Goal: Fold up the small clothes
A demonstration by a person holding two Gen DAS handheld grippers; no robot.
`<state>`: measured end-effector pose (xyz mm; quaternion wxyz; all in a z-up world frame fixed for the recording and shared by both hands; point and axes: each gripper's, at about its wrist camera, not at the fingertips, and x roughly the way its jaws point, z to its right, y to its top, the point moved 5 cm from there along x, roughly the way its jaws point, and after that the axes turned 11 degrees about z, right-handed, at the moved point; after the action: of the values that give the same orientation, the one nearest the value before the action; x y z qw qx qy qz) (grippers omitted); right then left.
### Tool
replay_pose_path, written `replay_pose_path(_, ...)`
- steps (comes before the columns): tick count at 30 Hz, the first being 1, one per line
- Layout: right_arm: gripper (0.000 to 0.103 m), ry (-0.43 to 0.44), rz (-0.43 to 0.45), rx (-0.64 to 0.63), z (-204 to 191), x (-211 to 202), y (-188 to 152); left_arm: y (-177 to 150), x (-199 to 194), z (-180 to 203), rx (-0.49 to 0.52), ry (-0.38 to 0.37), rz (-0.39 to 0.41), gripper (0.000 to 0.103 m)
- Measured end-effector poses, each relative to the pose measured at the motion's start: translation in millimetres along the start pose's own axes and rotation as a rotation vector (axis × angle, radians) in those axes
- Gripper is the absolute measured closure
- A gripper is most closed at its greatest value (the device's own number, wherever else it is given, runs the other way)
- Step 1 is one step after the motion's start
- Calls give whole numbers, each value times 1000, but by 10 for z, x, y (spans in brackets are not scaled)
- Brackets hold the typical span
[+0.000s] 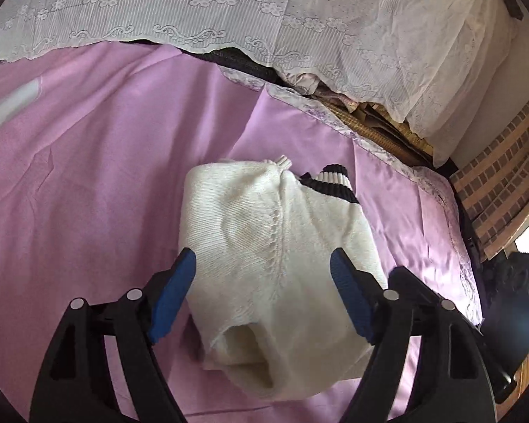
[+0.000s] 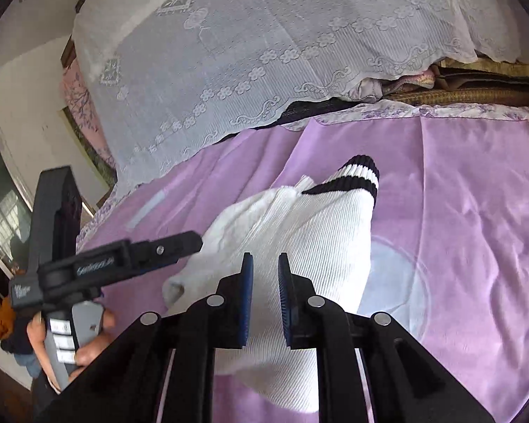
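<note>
A white knit sweater [image 1: 264, 229] lies folded on the pink sheet [image 1: 88, 158], its black-striped cuff [image 1: 334, 179] pointing away from me. My left gripper [image 1: 264, 275] hovers over the near half with its blue pads spread wide to either side, holding nothing. In the right wrist view the sweater [image 2: 299, 218] runs from the striped cuff [image 2: 359, 172] down beneath my right gripper [image 2: 266, 264]. Its pads stand a narrow gap apart, and no cloth is pinched between them. The left gripper [image 2: 190, 243] reaches in from the left, its tip at the sweater's left edge.
A white lace cover [image 1: 229, 7] drapes over piled bedding behind the sheet, with woven mats [image 1: 380, 127] showing under its hem. A brick-patterned wall [image 1: 504, 183] rises at the right. A hand [image 2: 88, 349] holds the left gripper's handle; a window [image 2: 0, 204] is at far left.
</note>
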<state>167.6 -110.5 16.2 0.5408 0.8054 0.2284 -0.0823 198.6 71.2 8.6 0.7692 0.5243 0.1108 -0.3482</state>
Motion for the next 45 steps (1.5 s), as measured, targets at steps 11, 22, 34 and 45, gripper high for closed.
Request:
replay_pose_path(11,103,-74,-69,168,724,866,-144,-317,652,61,241,211,-17,11)
replay_pose_path(22,103,-37,-13,156,723,749,-187,-329,745,-108,102,167,-38,4)
replay_pose_path(34,97,-98,115,44,536,-111,-358,-414,200,140,246,304,133,5)
replay_pose_path(45,80,-173,5,64,712,-314,-681,-605,73,170,264,337,132,5)
